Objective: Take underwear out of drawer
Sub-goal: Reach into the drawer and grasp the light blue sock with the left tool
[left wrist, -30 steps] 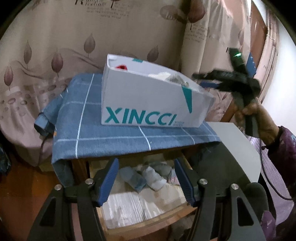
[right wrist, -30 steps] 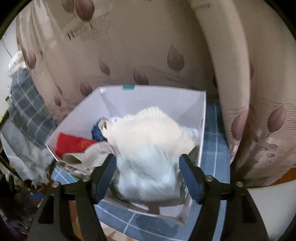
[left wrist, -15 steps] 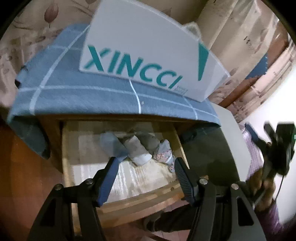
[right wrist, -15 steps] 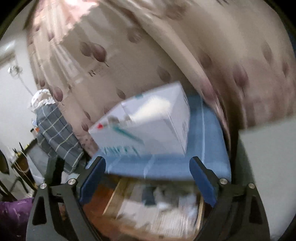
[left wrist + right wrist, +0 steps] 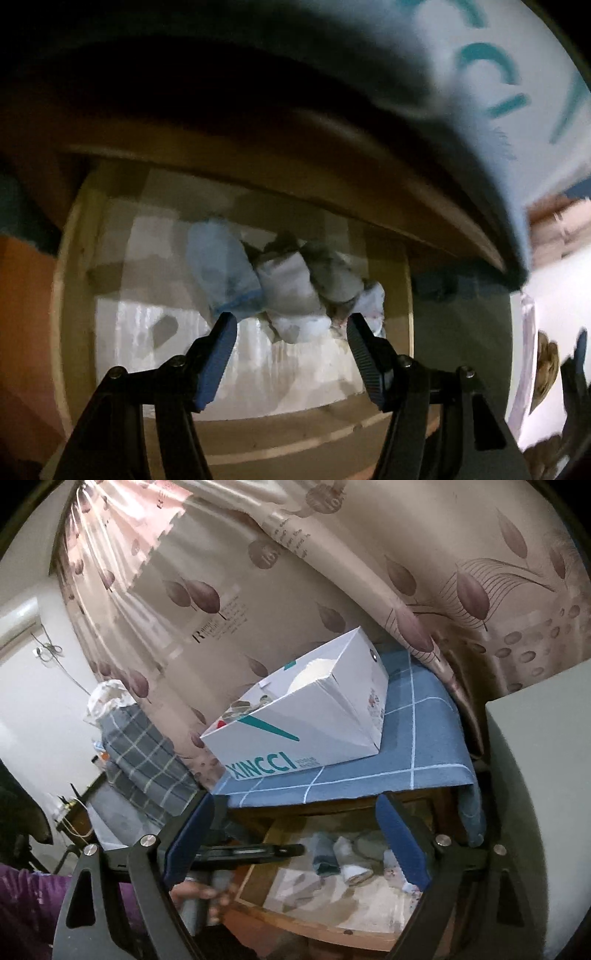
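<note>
Underwear (image 5: 280,284), rolled in pale blue, white and grey bundles, lies clustered toward the back of the open wooden drawer (image 5: 74,280). Left wrist view: the left gripper (image 5: 290,332), jaws spread and empty, sits just in front of the bundles; only blurred lettering of the white box (image 5: 517,92) appears overhead. Right wrist view: the right gripper (image 5: 295,834), likewise spread and empty, hangs well above the drawer (image 5: 258,871), revealing the whole box (image 5: 314,731) on a blue checked cloth (image 5: 417,749) before a leaf-print curtain (image 5: 369,572).

Home bedroom, leaf-print curtains (image 5: 332,572), wooden drawer (image 5: 332,915) of folded clothes, cloth-covered nightstand (image 5: 413,738)
</note>
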`<move>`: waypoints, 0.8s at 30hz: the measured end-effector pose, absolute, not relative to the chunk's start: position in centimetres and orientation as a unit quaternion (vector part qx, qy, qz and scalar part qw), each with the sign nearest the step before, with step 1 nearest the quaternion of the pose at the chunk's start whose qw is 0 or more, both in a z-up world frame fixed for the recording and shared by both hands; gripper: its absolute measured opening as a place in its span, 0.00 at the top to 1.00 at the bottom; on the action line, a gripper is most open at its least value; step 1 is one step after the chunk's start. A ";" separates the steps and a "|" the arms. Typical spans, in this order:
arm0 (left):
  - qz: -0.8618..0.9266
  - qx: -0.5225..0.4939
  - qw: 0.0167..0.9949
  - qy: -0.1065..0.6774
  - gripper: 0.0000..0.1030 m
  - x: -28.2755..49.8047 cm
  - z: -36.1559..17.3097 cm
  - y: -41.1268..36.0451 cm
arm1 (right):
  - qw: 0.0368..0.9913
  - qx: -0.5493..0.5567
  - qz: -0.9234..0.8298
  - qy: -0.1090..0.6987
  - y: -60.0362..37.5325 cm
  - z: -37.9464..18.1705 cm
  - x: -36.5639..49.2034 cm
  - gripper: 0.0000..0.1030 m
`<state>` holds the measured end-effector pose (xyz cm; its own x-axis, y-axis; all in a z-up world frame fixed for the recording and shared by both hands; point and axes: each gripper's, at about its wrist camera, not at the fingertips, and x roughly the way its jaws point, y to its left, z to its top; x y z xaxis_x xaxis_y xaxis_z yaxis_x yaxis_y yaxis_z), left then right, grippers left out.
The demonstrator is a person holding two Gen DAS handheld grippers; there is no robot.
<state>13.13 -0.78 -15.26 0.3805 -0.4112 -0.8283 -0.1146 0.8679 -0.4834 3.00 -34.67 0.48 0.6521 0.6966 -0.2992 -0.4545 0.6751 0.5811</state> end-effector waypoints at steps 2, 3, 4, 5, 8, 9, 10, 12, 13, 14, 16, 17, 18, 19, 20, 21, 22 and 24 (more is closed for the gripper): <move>-0.080 -0.245 0.790 0.556 0.39 13.5 -16.1 -0.9 | 0.872 0.248 0.337 0.253 -35.0 0.4 3.0 0.14; -0.075 -0.247 0.788 0.558 0.39 13.7 -16.6 -0.9 | 0.870 0.252 0.340 0.253 -35.1 0.4 3.0 0.14; -0.071 -0.248 0.789 0.557 0.39 13.9 -16.9 -1.0 | 0.869 0.254 0.342 0.253 -35.1 0.4 3.1 0.14; -0.060 -0.245 0.795 0.551 0.39 14.0 -17.0 -1.1 | 0.868 0.254 0.344 0.253 -35.1 0.4 3.1 0.14; -0.035 -0.228 0.808 0.542 0.39 13.9 -17.2 -1.1 | 0.865 0.254 0.354 0.250 -35.0 0.6 2.9 0.14; -0.026 -0.227 0.806 0.546 0.38 13.8 -17.4 -1.0 | 0.864 0.254 0.356 0.251 -35.0 0.6 2.9 0.14; -0.013 -0.234 0.801 0.551 0.38 13.6 -17.8 -0.7 | 0.863 0.254 0.357 0.251 -35.0 0.6 2.9 0.14; 0.001 -0.271 0.788 0.552 0.38 13.1 -18.6 0.0 | 0.860 0.260 0.360 0.251 -35.1 0.6 2.9 0.14; -0.002 -0.291 0.787 0.545 0.38 13.0 -18.9 0.2 | 0.859 0.263 0.361 0.250 -35.2 0.5 3.0 0.14; 0.000 -0.291 0.791 0.538 0.37 13.1 -18.8 0.1 | 0.857 0.266 0.364 0.250 -35.3 0.5 3.0 0.14; 0.002 -0.296 0.797 0.526 0.34 13.2 -18.6 0.0 | 0.853 0.273 0.367 0.252 -35.4 0.4 3.1 0.14; 0.002 -0.299 0.799 0.522 0.33 13.2 -18.5 0.0 | 0.852 0.274 0.368 0.253 -35.4 0.3 3.1 0.14; 0.006 -0.301 0.799 0.521 0.28 13.2 -18.5 0.0 | 0.851 0.275 0.368 0.253 -35.4 0.3 3.1 0.14; 0.018 -0.302 0.798 0.522 0.27 13.1 -18.6 0.0 | 0.851 0.275 0.369 0.253 -35.4 0.3 3.1 0.14; 0.027 -0.308 0.794 0.523 0.27 12.9 -18.7 0.0 | 0.851 0.275 0.370 0.252 -35.4 0.3 3.1 0.14; 0.031 -0.317 0.791 0.523 0.27 12.7 -19.0 0.1 | 0.850 0.275 0.371 0.252 -35.4 0.3 3.1 0.14; 0.033 -0.334 0.784 0.522 0.26 12.5 -19.3 0.3 | 0.850 0.275 0.372 0.253 -35.4 0.3 3.1 0.14; 0.034 -0.353 0.779 0.518 0.26 12.4 -19.4 0.4 | 0.849 0.275 0.373 0.254 -35.3 0.3 3.1 0.14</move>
<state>12.45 0.41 -19.37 0.4617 -0.3126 -0.8301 -0.4177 0.7490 -0.5144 3.13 -35.31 0.29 0.5926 0.7730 -0.2264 -0.4929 0.5704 0.6571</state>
